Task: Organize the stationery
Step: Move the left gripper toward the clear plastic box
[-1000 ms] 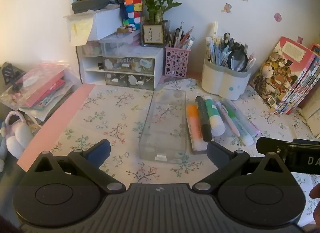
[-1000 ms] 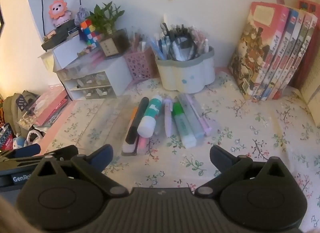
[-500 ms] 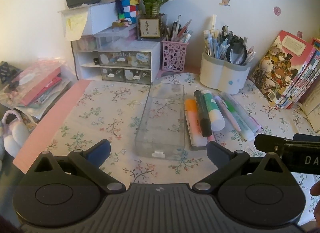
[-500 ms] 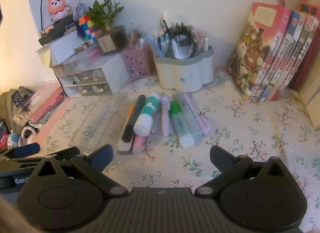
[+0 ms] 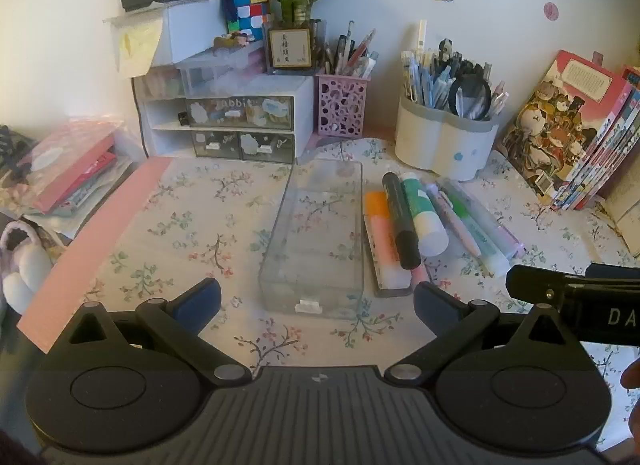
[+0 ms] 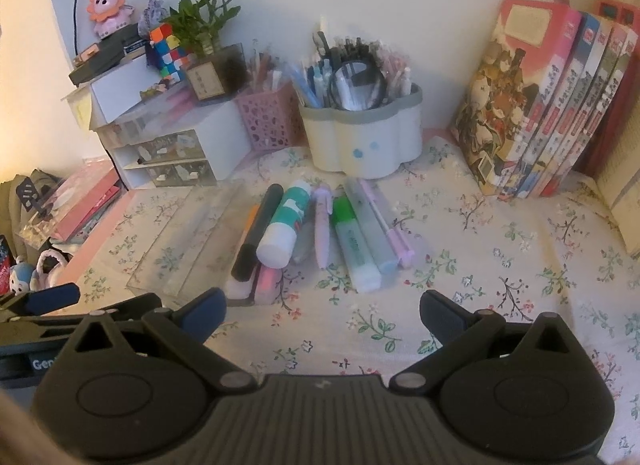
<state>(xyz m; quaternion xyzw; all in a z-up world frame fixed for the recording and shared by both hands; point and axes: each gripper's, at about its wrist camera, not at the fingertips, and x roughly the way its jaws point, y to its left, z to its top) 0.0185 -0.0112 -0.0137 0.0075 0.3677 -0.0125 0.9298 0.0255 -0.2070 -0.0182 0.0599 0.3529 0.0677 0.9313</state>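
A clear plastic pencil case (image 5: 318, 233) lies shut on the floral cloth, also in the right wrist view (image 6: 188, 237). Right of it lie loose stationery: a black marker (image 5: 400, 221) (image 6: 258, 237), a green-and-white glue stick (image 5: 422, 213) (image 6: 284, 225), a pink pen (image 6: 322, 225), green and blue highlighters (image 6: 358, 241) and orange and pink highlighters (image 5: 380, 233). My left gripper (image 5: 318, 299) is open and empty, just in front of the case. My right gripper (image 6: 322, 307) is open and empty, in front of the pens.
At the back stand a white drawer unit (image 5: 232, 121), a pink mesh pen cup (image 5: 342, 109), a white pen holder (image 5: 446, 145) full of pens, and books (image 5: 568, 133) leaning at the right. A pile of pink pouches (image 5: 68, 169) lies at the left edge.
Both grippers have moved forward and a little lower toward the case and pens. Nothing on the desk has moved.
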